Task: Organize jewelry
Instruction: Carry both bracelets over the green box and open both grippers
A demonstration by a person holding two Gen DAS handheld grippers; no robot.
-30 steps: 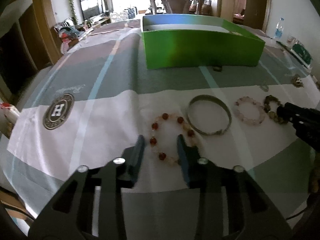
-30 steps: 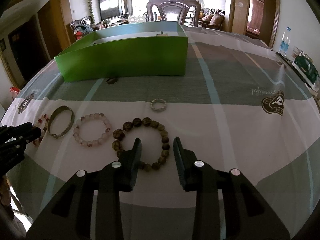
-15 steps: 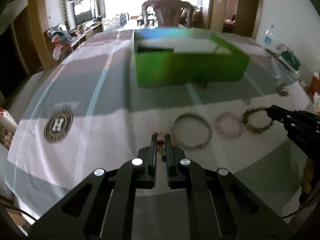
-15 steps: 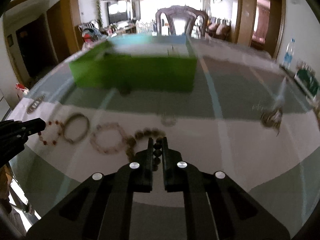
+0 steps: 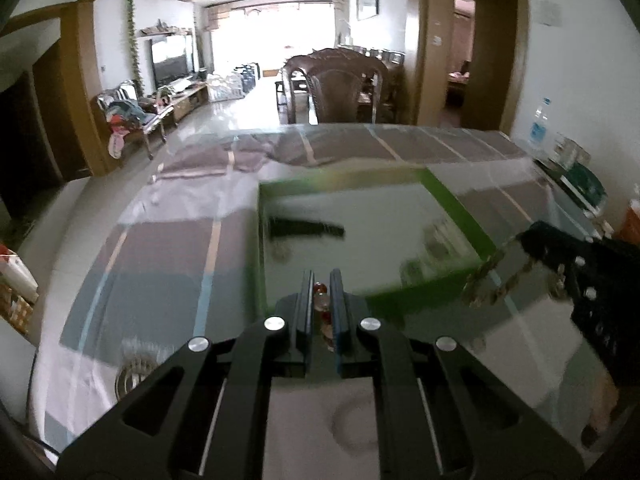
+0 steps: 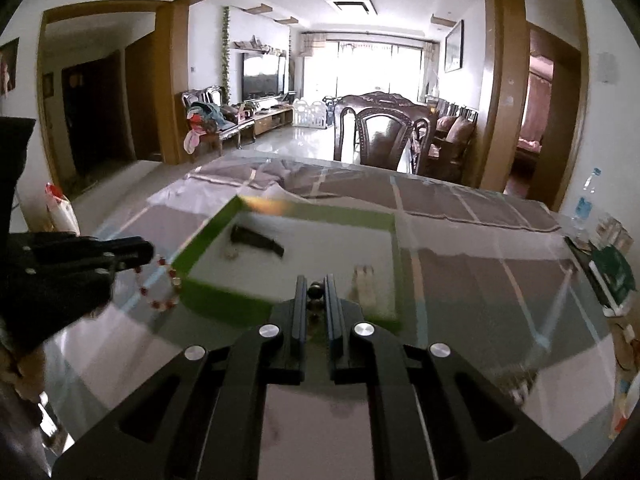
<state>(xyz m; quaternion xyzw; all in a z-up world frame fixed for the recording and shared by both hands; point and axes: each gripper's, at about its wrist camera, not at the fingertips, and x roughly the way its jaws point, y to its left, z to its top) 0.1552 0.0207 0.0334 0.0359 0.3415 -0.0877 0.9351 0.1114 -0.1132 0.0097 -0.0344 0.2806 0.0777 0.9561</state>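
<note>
My left gripper [image 5: 321, 280] is shut on the red-and-clear bead bracelet [image 5: 321, 300] and holds it in the air near the front edge of the green box [image 5: 460, 208]. The bracelet hangs from that gripper in the right wrist view [image 6: 158, 284]. My right gripper [image 6: 316, 286] is shut on the dark brown bead bracelet [image 6: 315, 292], also lifted at the green box [image 6: 208, 224]. That bracelet dangles from the right gripper in the left wrist view [image 5: 496, 276]. The box holds a dark strap-like item [image 6: 256, 238] and small pale pieces [image 6: 365, 280].
A metal bangle [image 5: 356, 420] lies blurred on the tablecloth below my left gripper. A dark wooden chair [image 6: 380, 140] stands at the table's far end. A water bottle [image 6: 586, 196] and a green packet [image 6: 614, 268] are at the right edge.
Both grippers closed on their bracelets, lifted them off the cloth and moved forward and up toward the green box. The view now looks down into the box.
</note>
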